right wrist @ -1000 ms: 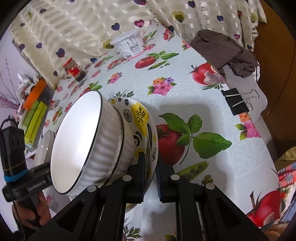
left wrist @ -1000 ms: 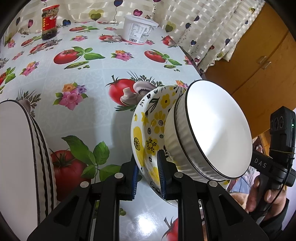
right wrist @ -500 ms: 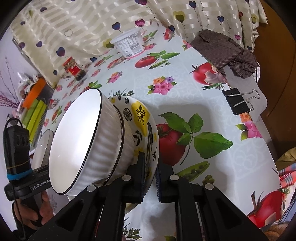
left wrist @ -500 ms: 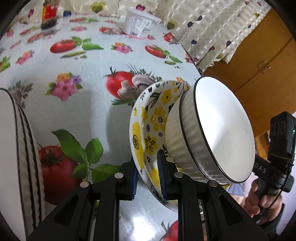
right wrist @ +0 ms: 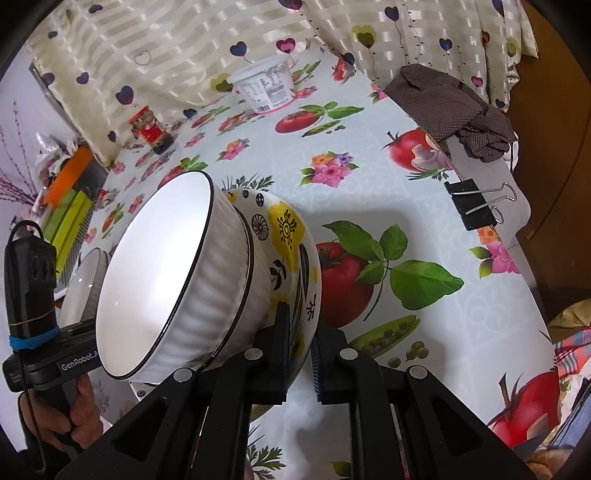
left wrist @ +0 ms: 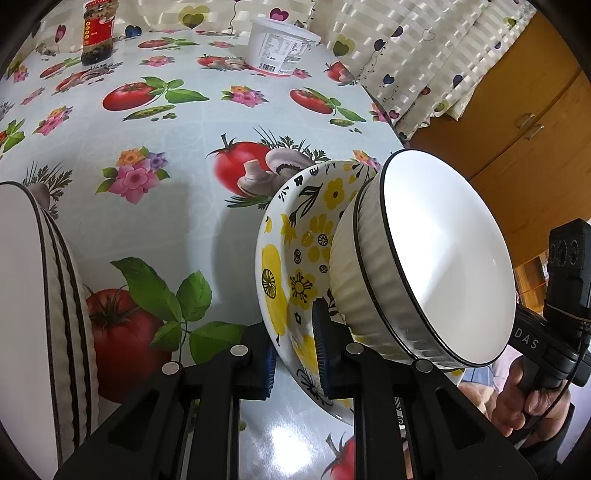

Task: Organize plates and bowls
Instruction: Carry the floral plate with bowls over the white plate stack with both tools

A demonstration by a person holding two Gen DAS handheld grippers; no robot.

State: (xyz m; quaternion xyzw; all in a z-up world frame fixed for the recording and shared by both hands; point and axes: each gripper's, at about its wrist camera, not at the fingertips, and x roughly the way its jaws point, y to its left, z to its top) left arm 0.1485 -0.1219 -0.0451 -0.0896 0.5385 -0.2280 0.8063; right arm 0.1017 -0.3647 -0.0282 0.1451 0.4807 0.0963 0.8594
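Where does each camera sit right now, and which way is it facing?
Left wrist: on the left gripper, looking down across the table toward the tub; the right hand shows.
Right wrist: on the right gripper, looking down across the table toward the curtain; the left hand shows.
Shared: both clamp the floral bowl holding the white bowl; tub and jar.

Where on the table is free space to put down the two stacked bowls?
Free: the wide middle of the tablecloth between the flowered bowl, the white tub and the jar. Crowded: the left edge with striped dishes; the right edge with binder clip and brown cloth.
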